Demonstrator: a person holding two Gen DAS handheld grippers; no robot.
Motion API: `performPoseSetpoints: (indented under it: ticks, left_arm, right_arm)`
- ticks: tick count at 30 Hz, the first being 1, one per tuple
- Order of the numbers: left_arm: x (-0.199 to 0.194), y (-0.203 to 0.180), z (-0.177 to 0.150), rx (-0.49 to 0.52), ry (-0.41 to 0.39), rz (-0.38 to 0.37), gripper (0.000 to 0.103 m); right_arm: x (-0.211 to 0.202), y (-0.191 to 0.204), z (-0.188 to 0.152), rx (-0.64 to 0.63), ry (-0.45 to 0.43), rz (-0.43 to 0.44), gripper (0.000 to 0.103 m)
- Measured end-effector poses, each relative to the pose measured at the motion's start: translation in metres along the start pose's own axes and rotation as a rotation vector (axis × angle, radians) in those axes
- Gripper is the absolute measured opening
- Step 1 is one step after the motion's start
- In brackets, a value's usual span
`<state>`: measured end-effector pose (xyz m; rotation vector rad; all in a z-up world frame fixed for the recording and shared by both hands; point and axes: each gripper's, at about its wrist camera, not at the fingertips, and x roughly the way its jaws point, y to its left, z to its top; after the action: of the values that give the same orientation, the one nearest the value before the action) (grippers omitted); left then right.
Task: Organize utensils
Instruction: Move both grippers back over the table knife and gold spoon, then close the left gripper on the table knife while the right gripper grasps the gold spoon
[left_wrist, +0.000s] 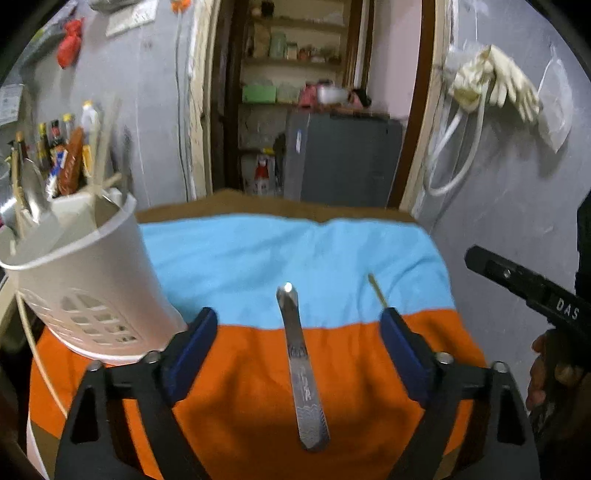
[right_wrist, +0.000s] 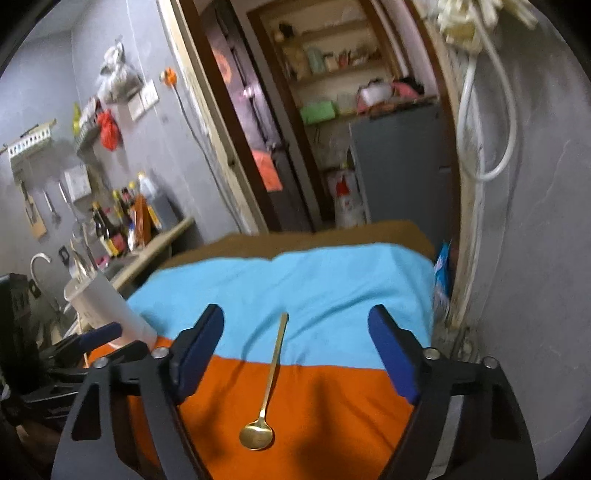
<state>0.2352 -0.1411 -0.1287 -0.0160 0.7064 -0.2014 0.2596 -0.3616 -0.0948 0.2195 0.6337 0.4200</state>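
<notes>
A steel utensil handle (left_wrist: 304, 373) lies lengthwise on the orange and blue cloth (left_wrist: 258, 258), between the fingers of my open left gripper (left_wrist: 299, 321), which hovers above it. A white utensil holder (left_wrist: 85, 280) stands at the cloth's left edge with several utensils in it; it also shows in the right wrist view (right_wrist: 107, 306). A gold spoon (right_wrist: 266, 391) lies on the cloth, bowl toward me, between the fingers of my open right gripper (right_wrist: 295, 317). Its handle tip (left_wrist: 376, 290) shows in the left wrist view.
The cloth (right_wrist: 295, 288) covers a small table that ends at a brown far edge. A grey wall (left_wrist: 517, 184) stands close on the right. A counter with sauce bottles (right_wrist: 122, 221) and a sink tap lies to the left. A doorway opens behind.
</notes>
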Motion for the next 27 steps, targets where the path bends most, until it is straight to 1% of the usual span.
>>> performPoseSetpoints:
  ticks: [1, 3, 6, 7, 9, 12, 15, 20, 21, 24, 25, 27]
  left_arm:
    - [0.006, 0.0, -0.001, 0.005, 0.022, 0.001, 0.066]
    - [0.02, 0.0, -0.002, 0.005, 0.073, -0.002, 0.059]
    - [0.042, 0.001, -0.004, 0.005, 0.16, -0.01, 0.048]
    - [0.047, 0.001, -0.004, 0.007, 0.18, -0.011, 0.044]
    - [0.059, 0.001, -0.005, 0.013, 0.229, -0.002, 0.04]
    - [0.071, 0.003, -0.007, 0.02, 0.277, 0.012, 0.039]
    - [0.078, 0.002, -0.004, 0.05, 0.283, 0.023, 0.039]
    - [0.09, 0.002, 0.001, 0.065, 0.295, 0.02, 0.037]
    - [0.091, 0.003, 0.002, 0.064, 0.298, 0.021, 0.035]
    - [0.092, 0.009, 0.006, 0.044, 0.297, 0.033, 0.018]
    - [0.091, 0.01, 0.007, 0.032, 0.296, 0.032, 0.015]
    - [0.089, 0.016, 0.007, -0.004, 0.293, 0.027, 0.013]
  right_arm:
    - [0.006, 0.0, -0.001, -0.003, 0.023, 0.003, 0.07]
    - [0.017, -0.001, -0.004, -0.009, 0.063, 0.005, 0.061]
    - [0.033, -0.003, -0.009, -0.011, 0.131, 0.012, 0.051]
    - [0.039, -0.003, -0.011, -0.015, 0.153, 0.011, 0.05]
    - [0.047, -0.004, -0.015, -0.016, 0.187, 0.015, 0.044]
    - [0.057, -0.003, -0.02, -0.024, 0.239, 0.022, 0.035]
    - [0.064, -0.004, -0.023, -0.028, 0.271, 0.032, 0.034]
    - [0.063, -0.011, -0.023, -0.002, 0.275, 0.043, 0.033]
    - [0.064, -0.012, -0.023, 0.0, 0.278, 0.043, 0.033]
    - [0.065, -0.01, -0.023, -0.006, 0.284, 0.042, 0.033]
    - [0.064, -0.009, -0.023, -0.009, 0.287, 0.046, 0.033]
    - [0.068, -0.006, -0.022, -0.01, 0.293, 0.054, 0.033]
